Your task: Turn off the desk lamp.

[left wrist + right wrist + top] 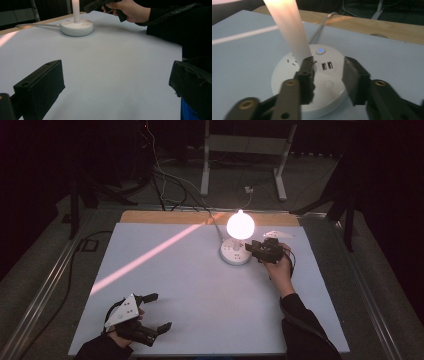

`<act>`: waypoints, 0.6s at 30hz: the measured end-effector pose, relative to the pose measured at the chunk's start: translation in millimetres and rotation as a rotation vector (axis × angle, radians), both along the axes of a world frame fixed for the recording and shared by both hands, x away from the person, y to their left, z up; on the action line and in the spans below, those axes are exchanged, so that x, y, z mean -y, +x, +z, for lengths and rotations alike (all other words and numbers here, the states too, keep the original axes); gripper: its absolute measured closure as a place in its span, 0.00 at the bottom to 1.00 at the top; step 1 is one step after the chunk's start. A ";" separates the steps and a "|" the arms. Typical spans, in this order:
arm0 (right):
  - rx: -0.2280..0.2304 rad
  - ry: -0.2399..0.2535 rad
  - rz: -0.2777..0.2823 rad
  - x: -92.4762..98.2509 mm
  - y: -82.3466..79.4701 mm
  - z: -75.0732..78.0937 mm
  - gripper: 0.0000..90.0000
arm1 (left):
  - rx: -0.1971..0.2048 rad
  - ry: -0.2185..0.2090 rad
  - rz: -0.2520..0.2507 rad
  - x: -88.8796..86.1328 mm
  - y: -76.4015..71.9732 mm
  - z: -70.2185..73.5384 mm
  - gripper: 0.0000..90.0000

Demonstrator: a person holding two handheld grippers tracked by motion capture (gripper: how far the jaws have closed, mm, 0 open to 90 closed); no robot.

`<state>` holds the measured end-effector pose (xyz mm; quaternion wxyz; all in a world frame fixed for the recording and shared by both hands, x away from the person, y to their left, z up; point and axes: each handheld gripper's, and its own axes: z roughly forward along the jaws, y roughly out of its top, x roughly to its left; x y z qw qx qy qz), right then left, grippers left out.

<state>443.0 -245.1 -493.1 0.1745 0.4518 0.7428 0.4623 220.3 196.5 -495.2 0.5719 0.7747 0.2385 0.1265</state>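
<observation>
The high view looked forward and down from above the person's side, taking in the whole table [200, 320] and the floor beyond. The left gripper view sat low over the near edge, facing across the table toward the lamp [76, 25] far off. The right gripper view was close to the lamp [312, 82], looking slightly down on its base. All three shared the lamp and the table around it.
</observation>
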 end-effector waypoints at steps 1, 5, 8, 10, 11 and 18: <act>-0.015 -0.002 -0.002 0.1 0.5 0.1 0.76 | 0.001 0.002 0.000 -0.1 0.0 0.0 0.01; -0.038 -0.035 -0.004 -2.1 2.0 -1.5 0.95 | 0.000 -0.003 0.001 -0.5 0.3 0.2 0.01; -0.052 -0.059 -0.020 -4.9 3.4 -5.0 0.99 | 0.000 0.002 0.000 -0.3 0.0 -0.1 0.01; -0.054 -0.061 -0.020 -5.7 3.9 -5.9 1.00 | 0.001 -0.003 0.000 -0.3 0.1 0.1 0.01; -0.053 -0.063 -0.023 -6.0 4.0 -6.4 1.00 | -0.001 -0.003 0.001 -0.3 0.3 0.0 0.01; -0.054 -0.032 -0.041 -6.4 4.6 -9.9 1.00 | 0.001 0.000 0.001 0.0 0.1 -0.2 0.01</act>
